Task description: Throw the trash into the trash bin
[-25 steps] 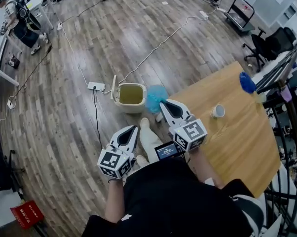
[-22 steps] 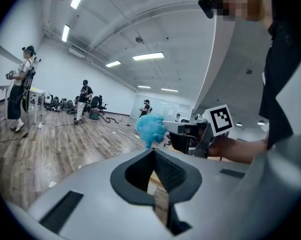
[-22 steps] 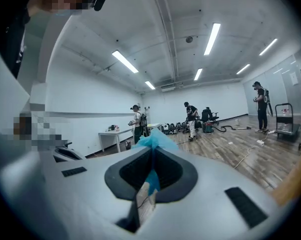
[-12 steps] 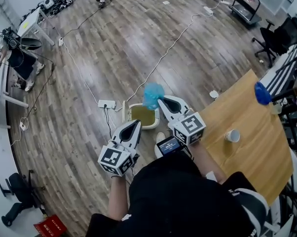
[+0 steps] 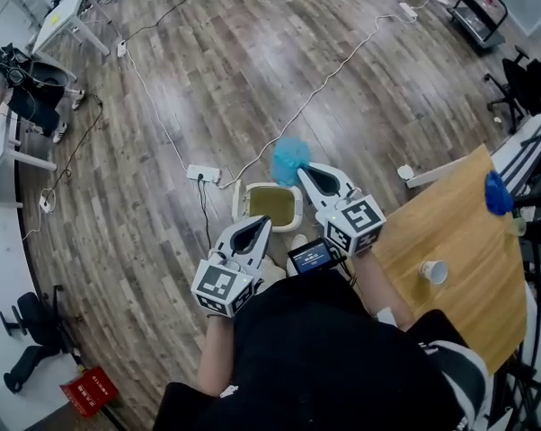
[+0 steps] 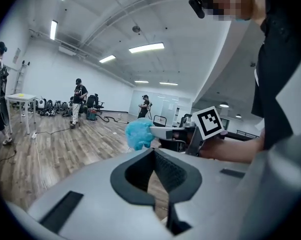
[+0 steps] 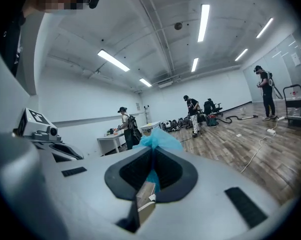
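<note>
A cream trash bin [image 5: 269, 207] stands open on the wood floor, its lid tipped up on the left side. My right gripper [image 5: 304, 169] is shut on a crumpled blue piece of trash [image 5: 290, 157] and holds it in the air by the bin's far right corner. In the right gripper view the blue trash [image 7: 158, 140] sticks out past the closed jaws. The left gripper view shows the same trash [image 6: 139, 134] off to the right. My left gripper [image 5: 263, 221] hovers near the bin's near edge, jaws together with nothing between them.
A wooden table [image 5: 450, 223] at the right carries a paper cup [image 5: 432, 271] and a blue object [image 5: 498, 193]. A power strip [image 5: 203, 174] and cables lie on the floor behind the bin. Several people [image 6: 76, 103] and desks [image 5: 64, 16] stand far off.
Both grippers have moved away from the table toward the bin. The blue trash has travelled with the right gripper from the bin's right side to its far right corner.
</note>
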A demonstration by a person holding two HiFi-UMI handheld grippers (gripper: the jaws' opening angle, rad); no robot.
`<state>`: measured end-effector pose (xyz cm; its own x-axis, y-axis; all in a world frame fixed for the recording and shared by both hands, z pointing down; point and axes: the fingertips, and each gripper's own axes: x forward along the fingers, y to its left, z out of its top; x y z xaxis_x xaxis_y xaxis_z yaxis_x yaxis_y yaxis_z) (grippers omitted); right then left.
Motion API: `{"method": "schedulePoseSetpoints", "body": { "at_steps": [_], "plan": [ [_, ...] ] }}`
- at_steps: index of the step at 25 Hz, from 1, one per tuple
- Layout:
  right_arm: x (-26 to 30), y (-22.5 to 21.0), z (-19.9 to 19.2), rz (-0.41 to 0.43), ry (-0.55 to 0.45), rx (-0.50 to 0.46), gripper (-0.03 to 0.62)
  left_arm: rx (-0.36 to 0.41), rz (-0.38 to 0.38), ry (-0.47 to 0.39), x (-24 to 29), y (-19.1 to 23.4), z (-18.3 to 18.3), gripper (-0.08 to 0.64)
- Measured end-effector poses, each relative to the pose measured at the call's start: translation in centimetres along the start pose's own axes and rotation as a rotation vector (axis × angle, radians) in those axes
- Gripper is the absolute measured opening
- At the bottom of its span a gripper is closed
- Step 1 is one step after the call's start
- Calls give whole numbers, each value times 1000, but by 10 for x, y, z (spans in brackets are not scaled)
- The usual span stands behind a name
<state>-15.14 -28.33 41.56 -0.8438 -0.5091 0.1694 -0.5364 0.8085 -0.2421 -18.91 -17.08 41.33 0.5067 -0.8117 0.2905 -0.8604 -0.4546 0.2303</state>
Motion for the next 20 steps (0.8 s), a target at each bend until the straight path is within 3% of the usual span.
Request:
{"method": "schedulePoseSetpoints", "body": {
  "at_steps": [5,10,15,17,20],
  "plan": [
    [36,-2,-25,0,72,3,3,-72,43,32,1,48,-6,-3],
    [53,-15,-84,2,209,52,3,-163,-24,56,19,62,-36,-3],
    [90,-26,-201,14,443,117,3,-175,-42,246,40,95,-126,-3],
    [112,-38,-256,38,513,111,3,-177,-33,258,57,123,-160,-3],
    [132,-54,-337,61,619,110,3,-239,-1,275,76,151,-212,-3]
  ]
}}
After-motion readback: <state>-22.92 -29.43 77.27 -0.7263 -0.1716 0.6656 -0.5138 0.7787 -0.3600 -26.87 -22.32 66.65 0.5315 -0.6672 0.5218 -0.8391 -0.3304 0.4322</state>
